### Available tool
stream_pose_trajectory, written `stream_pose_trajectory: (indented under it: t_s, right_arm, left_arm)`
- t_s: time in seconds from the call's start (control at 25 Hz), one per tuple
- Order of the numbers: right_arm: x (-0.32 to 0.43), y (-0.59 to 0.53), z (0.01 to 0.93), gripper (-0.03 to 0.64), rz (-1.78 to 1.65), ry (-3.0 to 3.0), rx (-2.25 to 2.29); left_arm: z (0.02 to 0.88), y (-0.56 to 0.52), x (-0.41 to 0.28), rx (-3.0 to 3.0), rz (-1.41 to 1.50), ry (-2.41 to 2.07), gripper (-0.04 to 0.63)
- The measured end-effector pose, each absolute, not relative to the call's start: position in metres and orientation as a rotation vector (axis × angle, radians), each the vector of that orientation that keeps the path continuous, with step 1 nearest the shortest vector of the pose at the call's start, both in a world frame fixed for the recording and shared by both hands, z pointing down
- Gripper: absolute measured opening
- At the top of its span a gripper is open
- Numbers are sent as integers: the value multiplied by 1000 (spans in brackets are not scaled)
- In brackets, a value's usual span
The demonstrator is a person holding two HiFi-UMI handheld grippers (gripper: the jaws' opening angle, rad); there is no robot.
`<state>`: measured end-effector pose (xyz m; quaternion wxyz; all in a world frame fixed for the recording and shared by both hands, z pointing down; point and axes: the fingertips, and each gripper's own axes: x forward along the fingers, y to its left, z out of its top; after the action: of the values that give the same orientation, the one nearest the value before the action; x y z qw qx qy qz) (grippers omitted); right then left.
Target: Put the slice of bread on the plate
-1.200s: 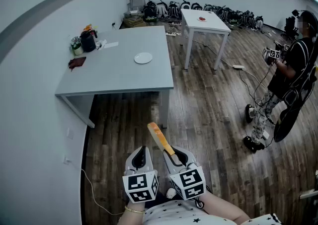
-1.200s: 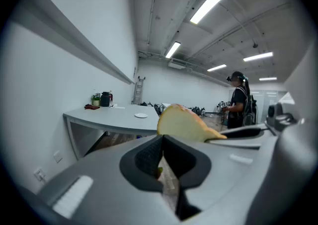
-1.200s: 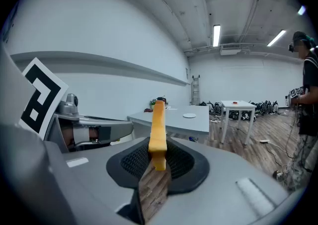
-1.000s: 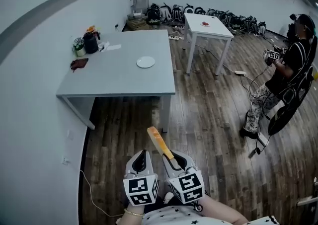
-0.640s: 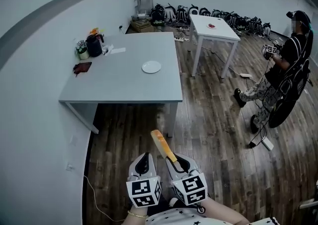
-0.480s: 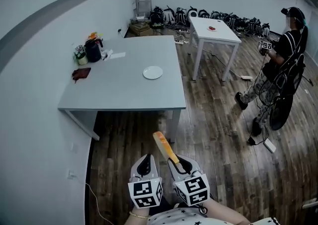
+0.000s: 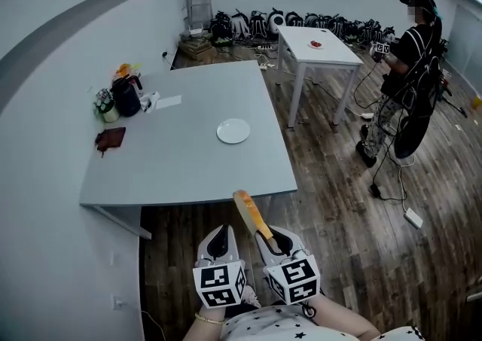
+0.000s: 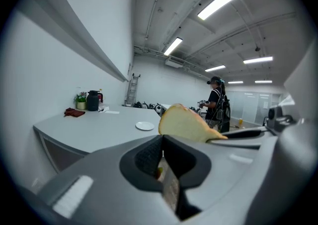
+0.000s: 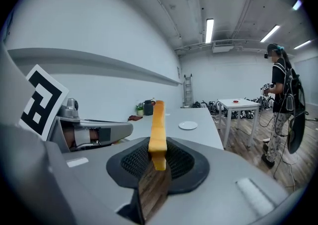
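Observation:
A slice of bread (image 7: 251,215) with an orange-brown crust stands on edge in my right gripper (image 7: 265,235), which is shut on its lower end. The right gripper view shows the slice (image 9: 158,122) rising from between the dark pads of the gripper (image 9: 158,157). My left gripper (image 7: 216,235) is beside it, shut and empty. From the left gripper (image 8: 164,142) the slice (image 8: 185,123) shows broadside. The small white plate (image 7: 233,131) lies near the middle of the grey table (image 7: 173,174), beyond both grippers. It is empty, and shows also as the plate (image 9: 188,125) and the plate (image 8: 144,126).
A black jug (image 7: 126,96), a potted plant (image 7: 104,106), a dark red cloth (image 7: 110,138) and a paper (image 7: 167,102) sit at the table's far left. A white side table (image 7: 312,44) stands behind on the right, a person (image 7: 410,68) beside it. Bags (image 7: 301,23) line the back wall.
Both grippers and the bread have come closer to the grey table, whose near edge now lies just ahead of the slice. The person on the right has walked toward the white table.

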<state>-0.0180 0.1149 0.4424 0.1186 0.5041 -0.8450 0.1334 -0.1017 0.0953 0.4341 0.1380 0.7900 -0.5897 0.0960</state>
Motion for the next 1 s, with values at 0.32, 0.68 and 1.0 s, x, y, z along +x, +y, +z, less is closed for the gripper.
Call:
stream_pose_trajectory:
  t_s: [0.32, 0.68, 1.0]
  right_arm:
    - [-36, 42, 449, 83, 449, -2431, 1512]
    - [-41, -51, 468, 83, 519, -2418, 1484]
    - [-29, -180, 475, 83, 552, -2402, 1441]
  left_arm:
    - [436, 24, -122, 2301, 277, -1667, 8]
    - [458, -64, -128, 2257, 291, -1664, 8]
    - [463, -179, -123, 2206, 267, -1695, 8]
